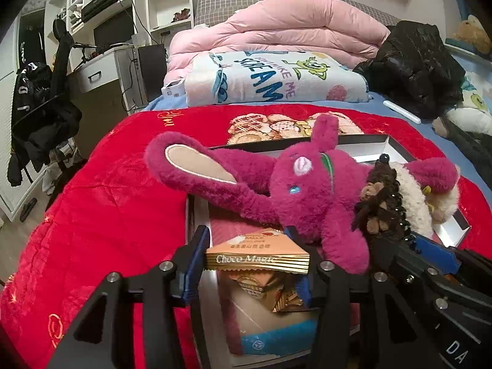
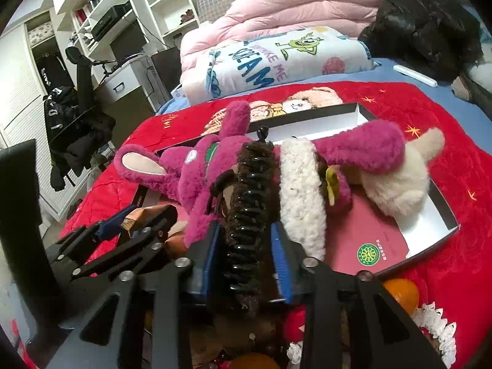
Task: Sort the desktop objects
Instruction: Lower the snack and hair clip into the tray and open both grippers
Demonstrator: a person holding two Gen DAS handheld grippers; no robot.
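Note:
A gold and orange Choco Magic packet [image 1: 258,253] lies flat between the blue pads of my left gripper [image 1: 246,236], which touch both its ends, above more snack packets [image 1: 261,289]. My right gripper [image 2: 246,227] stands with a brown fuzzy hair claw clip [image 2: 249,203] between its pads; a thin gap shows at the sides, and the clip rests against a magenta plush rabbit [image 2: 196,178]. The rabbit [image 1: 307,190] sprawls across an open black and white box [image 2: 442,215] beside a white fluffy plush [image 2: 396,181].
The box sits on a red blanket [image 1: 107,215] on a bed and holds a pink booklet [image 2: 378,240]. An orange [image 2: 402,292] and a white lace scrunchie [image 2: 436,323] lie near the box's front. Folded quilts [image 1: 276,46] and a black jacket [image 1: 415,61] lie behind.

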